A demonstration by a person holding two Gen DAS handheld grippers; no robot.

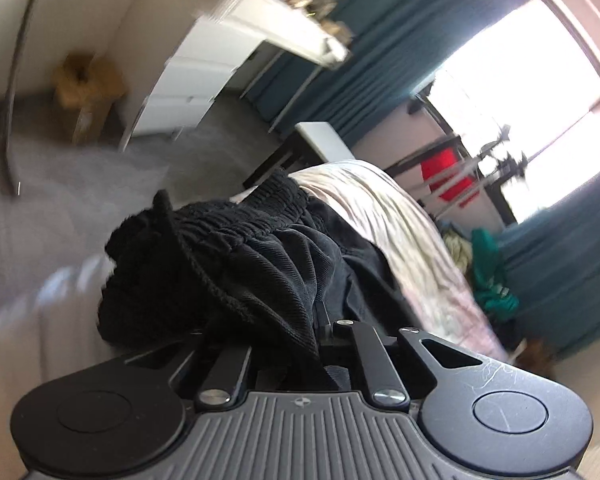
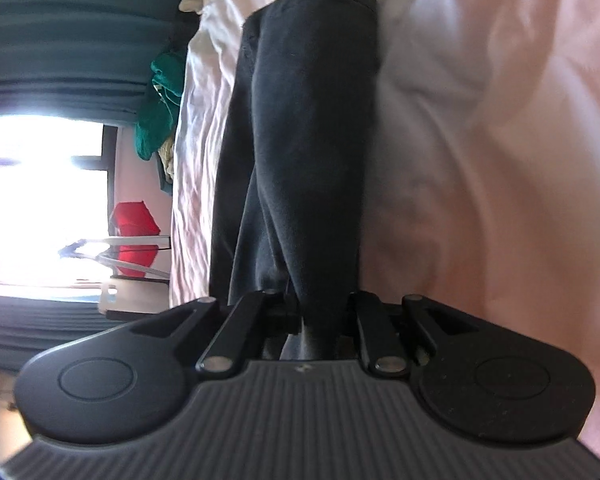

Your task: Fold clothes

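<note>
Bunched at the very base of the left wrist view, the black trousers' [image 1: 236, 264] elastic waistband is pinched in the left gripper [image 1: 320, 332], whose fingers are closed on the cloth. At one o'clock beyond it lies the pale bedsheet [image 1: 388, 216]. Rightward, the right gripper [image 2: 320, 320] clamps a trouser leg running to twelve o'clock over the sheet, probably to keep the garment taut for folding.

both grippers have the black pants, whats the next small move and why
Probably lower both ends onto the bed and smooth flat: the left gripper pinches the bunched waistband, the right gripper a leg, and the black pants hang stretched, not yet folded.
</note>
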